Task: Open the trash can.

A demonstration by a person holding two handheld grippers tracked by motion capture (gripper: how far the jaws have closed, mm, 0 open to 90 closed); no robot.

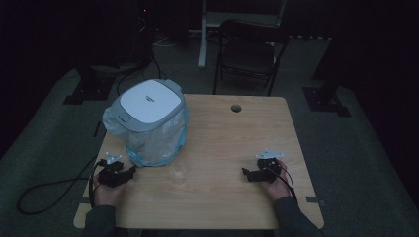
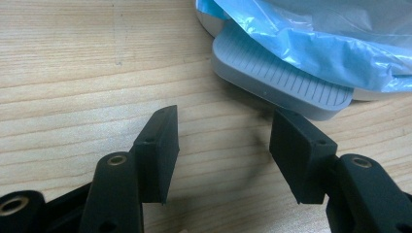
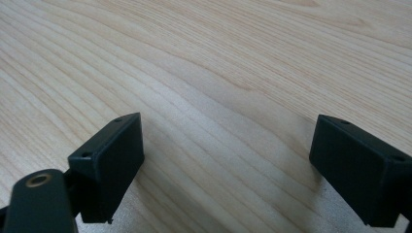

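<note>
We judge the work as barely begun. Our left gripper (image 2: 221, 145) rests low on the worktop (image 1: 232, 143) with its fingers (image 2: 158, 145) spread apart and nothing between them; just beyond the fingertips lies the ribbed grey foot pedal (image 2: 282, 77) of the pedal bin (image 1: 148, 118), with the bin's blue liner bag (image 2: 311, 39) bulging over it. The bin's white lid (image 1: 148, 101) is down. A clear plastic cup (image 1: 178, 172) stands between the two grippers, nearer the left one. Our right gripper (image 3: 226, 165) also rests on bare wood, fingers wide and empty, well apart from the bin. Everything seems left: nothing is grasped, the pedal is untouched.
</note>
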